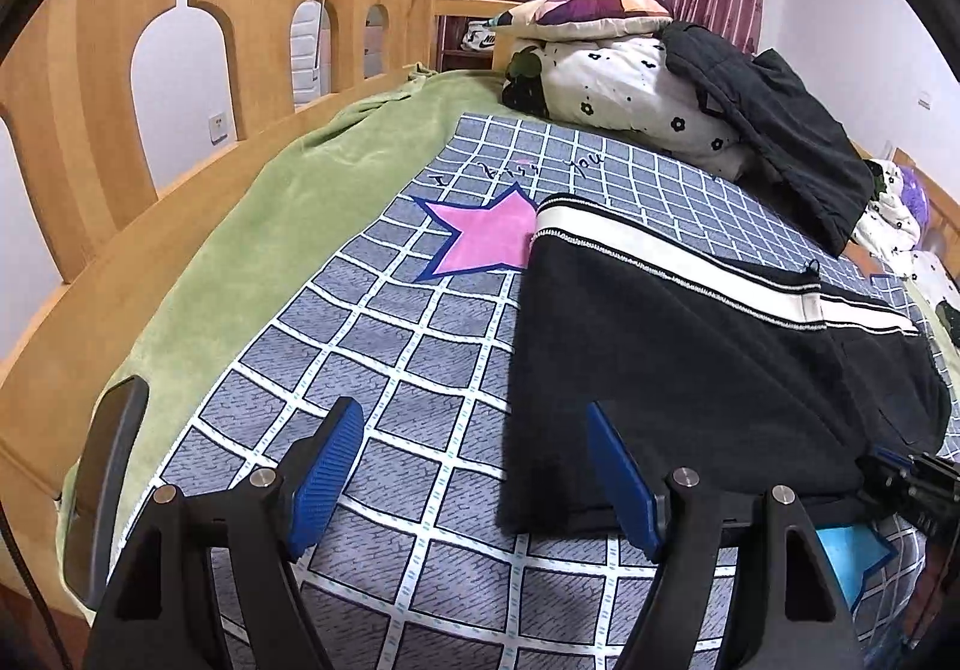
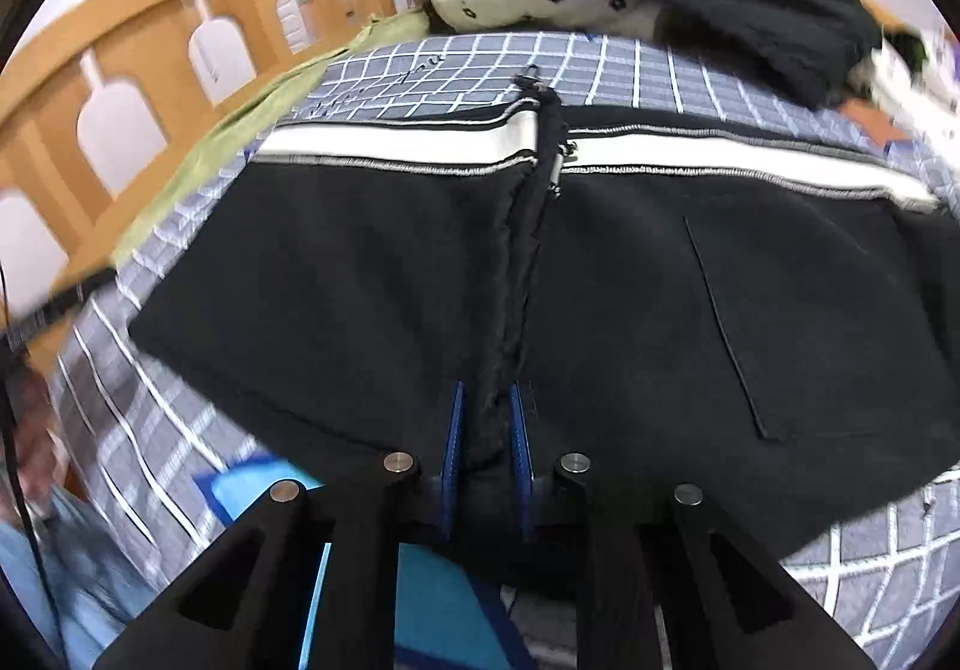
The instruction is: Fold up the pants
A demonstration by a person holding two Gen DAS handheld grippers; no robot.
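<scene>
Right gripper (image 2: 487,433): your blue pads are clamped on a bunched fold of the black fleece pants with the white striped band (image 2: 372,274), at their near edge.
Left gripper (image 1: 474,466): your jaws stand wide apart with nothing between them; the right-hand pad (image 1: 621,481) sits just at the pants' near corner.
Pants: they lie flat on the grey checked bedsheet with white grid lines (image 1: 372,370), just right of its pink star patch (image 1: 486,241).
Beyond the star: a floral white quilt bundle (image 1: 624,93) with a dark garment (image 1: 780,129) draped over it.
Left of the star: a green blanket (image 1: 288,208), then the wooden bed rail (image 1: 120,87).
</scene>
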